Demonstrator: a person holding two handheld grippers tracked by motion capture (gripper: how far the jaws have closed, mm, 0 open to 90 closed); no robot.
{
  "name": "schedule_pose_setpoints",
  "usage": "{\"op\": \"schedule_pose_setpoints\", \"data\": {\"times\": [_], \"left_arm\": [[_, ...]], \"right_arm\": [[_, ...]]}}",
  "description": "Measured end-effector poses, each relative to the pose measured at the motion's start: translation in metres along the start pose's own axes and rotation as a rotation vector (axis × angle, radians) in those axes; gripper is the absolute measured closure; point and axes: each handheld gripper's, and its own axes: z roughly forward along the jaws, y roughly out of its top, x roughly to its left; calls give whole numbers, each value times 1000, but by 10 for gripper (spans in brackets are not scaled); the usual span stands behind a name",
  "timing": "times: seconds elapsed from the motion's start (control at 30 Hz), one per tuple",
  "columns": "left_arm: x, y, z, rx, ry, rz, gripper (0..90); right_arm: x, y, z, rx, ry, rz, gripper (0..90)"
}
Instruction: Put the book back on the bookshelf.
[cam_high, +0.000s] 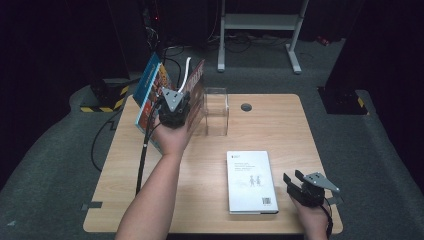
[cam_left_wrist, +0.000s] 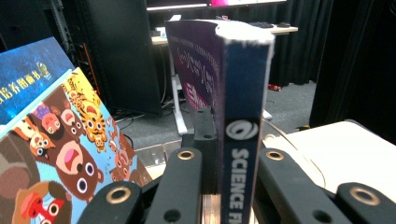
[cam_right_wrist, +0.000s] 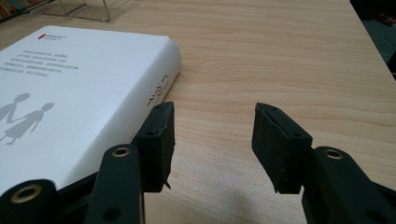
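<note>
The blue-spined book (cam_left_wrist: 243, 121) stands upright between the jaws of the left gripper (cam_left_wrist: 219, 186), spine facing the gripper's camera with "SCIENCE" printed down it, its purple cover turned to the gripper's left. The jaws are closed on the book's lower part, one pad on each cover, so the book rises straight up out of the grip. In the high view the same book (cam_high: 196, 82) sticks up beyond the left gripper (cam_high: 173, 107), which is lifted above the far left part of the wooden table (cam_high: 280, 125).

Just to the left of the held book, a picture book with cartoon animals (cam_left_wrist: 60, 154) leans tilted, and behind that a dark blue book with Chinese lettering (cam_left_wrist: 28, 79) leans the same way; in the high view these leaning books (cam_high: 150, 90) stand at the table's far left edge, beside the gripper. On the gripper's other side a clear plastic box (cam_high: 216, 111) stands on the table, close to the held book.

Well apart, near the front right corner, the right gripper (cam_right_wrist: 212, 135) hovers low over the tabletop with its jaws partly open and nothing between them. A white book (cam_right_wrist: 70, 93) lies flat just to its left, its edge close beside the left pad; whether they touch I cannot tell.
</note>
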Motion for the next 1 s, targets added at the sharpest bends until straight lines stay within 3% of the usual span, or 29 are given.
{"op": "schedule_pose_setpoints", "data": {"times": [0.63,1.0], "left_arm": [[-1,3,29,11,31,-19,839],[2,-6,46,24,54,-37,838]], "right_arm": [[0,0,-1,-6,2,0,493],[-1,-1,-1,-2,-4,6,493]]}}
